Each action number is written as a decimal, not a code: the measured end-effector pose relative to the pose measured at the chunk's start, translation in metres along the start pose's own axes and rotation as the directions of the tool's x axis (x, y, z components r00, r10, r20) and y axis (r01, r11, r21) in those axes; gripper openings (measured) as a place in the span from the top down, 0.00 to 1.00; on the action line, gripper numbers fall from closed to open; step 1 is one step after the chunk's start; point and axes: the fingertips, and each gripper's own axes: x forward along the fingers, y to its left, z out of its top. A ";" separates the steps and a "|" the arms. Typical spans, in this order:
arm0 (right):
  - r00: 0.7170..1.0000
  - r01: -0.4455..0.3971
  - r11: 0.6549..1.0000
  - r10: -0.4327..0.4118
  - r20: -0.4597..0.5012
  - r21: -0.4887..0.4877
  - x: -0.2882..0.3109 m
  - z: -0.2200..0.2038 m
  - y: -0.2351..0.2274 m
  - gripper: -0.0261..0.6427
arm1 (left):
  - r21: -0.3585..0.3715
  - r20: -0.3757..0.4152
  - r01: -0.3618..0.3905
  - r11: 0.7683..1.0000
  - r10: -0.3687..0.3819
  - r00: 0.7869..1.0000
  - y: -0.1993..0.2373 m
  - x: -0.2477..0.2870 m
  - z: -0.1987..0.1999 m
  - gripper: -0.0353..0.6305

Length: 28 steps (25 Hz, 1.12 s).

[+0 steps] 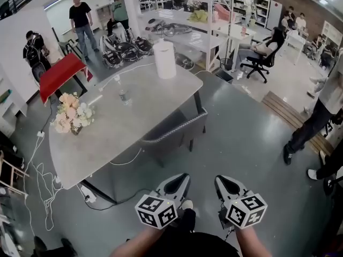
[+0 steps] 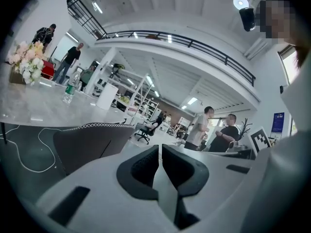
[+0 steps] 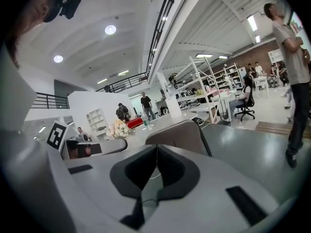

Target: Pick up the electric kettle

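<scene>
A tall white cylinder, apparently the electric kettle point(image 1: 164, 59), stands at the far end of the grey table point(image 1: 107, 138). It shows small in the left gripper view point(image 2: 106, 97) and in the right gripper view point(image 3: 173, 107). My left gripper point(image 1: 180, 176) and right gripper point(image 1: 222, 179) are held side by side over the floor, well short of the table. Both are shut with nothing between the jaws, as their own views confirm: left gripper point(image 2: 160, 152), right gripper point(image 3: 156, 152).
A grey chair point(image 1: 174, 130) is tucked under the table's near side, between me and the kettle. On the table are a water bottle point(image 1: 124, 95) and a bunch of flowers point(image 1: 72, 113). Cables point(image 1: 43, 181) lie on the floor at left. A person point(image 1: 316, 116) stands at right.
</scene>
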 end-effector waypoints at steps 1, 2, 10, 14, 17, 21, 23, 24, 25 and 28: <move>1.000 0.004 1.000 -0.004 -0.001 0.004 0.008 0.007 -0.005 0.95 | 0.001 -0.006 0.004 1.000 -0.004 1.000 0.004 0.009 0.006 0.91; 1.000 0.007 1.000 -0.007 -0.003 0.007 0.016 0.013 -0.009 0.95 | 0.001 -0.011 0.009 1.000 -0.009 1.000 0.007 0.017 0.011 0.91; 1.000 0.002 1.000 -0.002 -0.027 -0.005 0.090 0.049 -0.030 0.95 | 0.004 -0.020 0.034 0.999 -0.034 0.999 0.050 0.066 0.048 0.91; 0.999 0.010 1.000 -0.011 -0.033 -0.027 0.130 0.063 -0.038 0.95 | 0.004 -0.010 0.033 0.999 -0.032 0.999 0.081 0.085 0.064 0.91; 0.999 0.021 0.999 -0.022 -0.026 -0.038 0.148 0.077 -0.044 0.95 | -0.001 0.000 0.024 1.000 -0.024 1.000 0.099 0.099 0.078 0.91; 0.998 0.034 0.998 -0.037 -0.051 -0.049 0.163 0.083 -0.056 0.95 | -0.012 0.021 0.031 0.999 -0.031 0.999 0.109 0.113 0.091 0.91; 0.998 0.038 0.998 -0.040 -0.050 -0.044 0.172 0.088 -0.063 0.95 | -0.013 0.026 0.028 1.000 -0.028 0.999 0.114 0.120 0.096 0.91; 0.998 0.035 0.999 -0.037 -0.049 -0.042 0.176 0.091 -0.066 0.95 | -0.015 0.027 0.024 1.000 -0.023 0.999 0.117 0.124 0.098 0.91; 0.998 0.031 0.999 -0.033 -0.048 -0.042 0.179 0.094 -0.069 0.95 | -0.018 0.029 0.019 1.000 -0.018 0.999 0.118 0.128 0.100 0.91; 0.999 0.020 0.999 -0.022 -0.042 -0.048 0.190 0.105 -0.084 0.95 | -0.012 0.040 -0.002 1.000 0.002 0.999 0.123 0.142 0.108 0.91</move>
